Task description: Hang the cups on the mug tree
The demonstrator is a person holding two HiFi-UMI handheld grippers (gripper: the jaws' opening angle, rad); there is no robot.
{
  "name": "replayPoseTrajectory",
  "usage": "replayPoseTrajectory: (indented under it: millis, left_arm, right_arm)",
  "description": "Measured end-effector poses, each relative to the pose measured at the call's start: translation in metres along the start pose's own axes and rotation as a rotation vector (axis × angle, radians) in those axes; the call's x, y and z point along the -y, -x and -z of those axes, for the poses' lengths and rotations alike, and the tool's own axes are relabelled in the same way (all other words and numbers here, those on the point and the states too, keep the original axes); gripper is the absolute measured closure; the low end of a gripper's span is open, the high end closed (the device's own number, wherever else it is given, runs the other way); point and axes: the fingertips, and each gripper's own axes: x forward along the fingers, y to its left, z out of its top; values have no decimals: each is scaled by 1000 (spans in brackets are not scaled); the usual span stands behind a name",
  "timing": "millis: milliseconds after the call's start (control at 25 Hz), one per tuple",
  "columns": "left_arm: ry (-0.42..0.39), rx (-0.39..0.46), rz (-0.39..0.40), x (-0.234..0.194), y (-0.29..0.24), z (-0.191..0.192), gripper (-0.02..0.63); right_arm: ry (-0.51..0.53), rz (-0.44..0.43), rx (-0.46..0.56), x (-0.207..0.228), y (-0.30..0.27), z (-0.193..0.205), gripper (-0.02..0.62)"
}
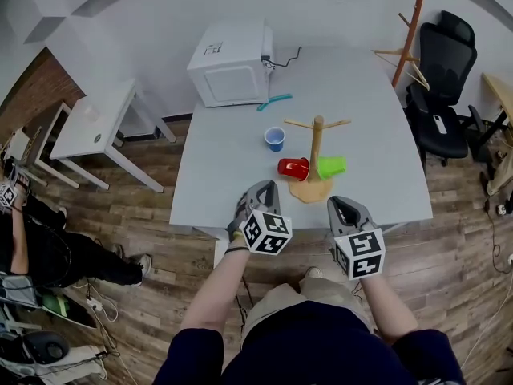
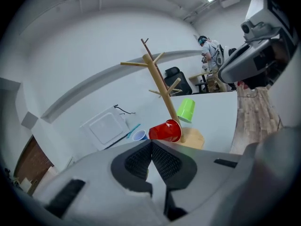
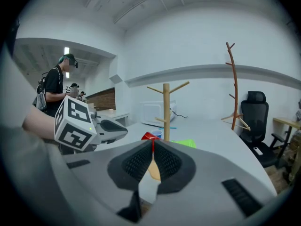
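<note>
Filling mid-frame, the grey tabletop [image 1: 369, 175] carries the mug tree [image 1: 317, 144], red cup [image 1: 293, 168] and green cup [image 1: 332, 167] flanking its trunk, blue cup [image 1: 275, 139] nearby; wood floor [image 1: 144, 207] surrounds. Left gripper [image 2: 151, 143], right gripper [image 3: 153, 143]: closed, empty.

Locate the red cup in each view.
Head view: red cup near centre, left of the mug tree post.
Left gripper view: red cup just below centre, against the post.
Right gripper view: only a red sliver, just below centre, left of the post.
Shared landmark: mug tree.

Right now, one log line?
left gripper shut, empty | right gripper shut, empty | red cup, green cup by tree base | blue cup upright
</note>
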Motion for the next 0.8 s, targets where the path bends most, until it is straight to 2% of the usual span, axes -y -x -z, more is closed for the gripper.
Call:
replayPoseTrajectory:
  millis: [200,480,800]
  left_arm:
    - [121,18,24,-2,18,6,588]
    - [355,98,54,-9,50,6,588]
    - [489,168,56,-16,79,4,588]
  right_arm:
    - [0,7,-5,-14,3,2,561]
    - [-3,14,-1,-32,7,5,561]
    - [-29,19,30,-43,9,6,561]
